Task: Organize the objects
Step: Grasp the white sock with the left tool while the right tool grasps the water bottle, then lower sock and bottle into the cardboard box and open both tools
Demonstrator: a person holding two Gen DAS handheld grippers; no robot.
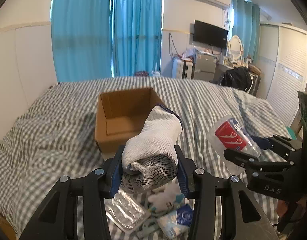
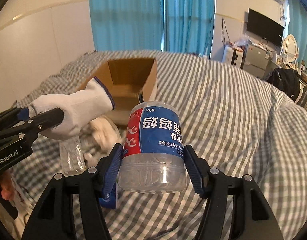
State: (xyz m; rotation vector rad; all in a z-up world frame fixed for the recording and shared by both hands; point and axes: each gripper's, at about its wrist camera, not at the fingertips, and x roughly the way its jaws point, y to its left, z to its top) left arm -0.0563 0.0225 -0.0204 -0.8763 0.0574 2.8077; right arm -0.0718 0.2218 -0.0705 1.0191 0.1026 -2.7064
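Two pairs of black tongs with blue ribbed pads are raised above a bed covered in a grey-and-white striped quilt [image 2: 223, 104], each carrying something. The left tongs [image 1: 149, 170] are closed around a bunched white knitted work glove with a dark blue cuff edge [image 1: 153, 146], the cuff pointing forward toward an open brown cardboard box [image 1: 123, 116] that sits on the quilt just ahead. The right tongs [image 2: 153, 170] are closed about halfway on a clear plastic tub with a red-and-blue printed label [image 2: 155, 140], held on its side by the bare end below the label; it hangs to the right of the box and nearer the camera.

The box looks empty. On the quilt beneath the left tongs lies a small heap waiting to be sorted — a silvery foil packet [image 1: 123, 212], a blue-and-white soft packet [image 1: 177, 220] and some white fluffy material [image 1: 165, 198].

Risks, as a judgement: the glove is soft and only pinched at its folded middle, so it could slump out before it is over the box, or catch on the near wall of the box and hang outside. The tub is smooth, round and thin-walled — too light a squeeze lets it roll out, too hard may buckle it. With both tongs heading for one opening, they could knock together, or nudge the light box across the soft bedding.
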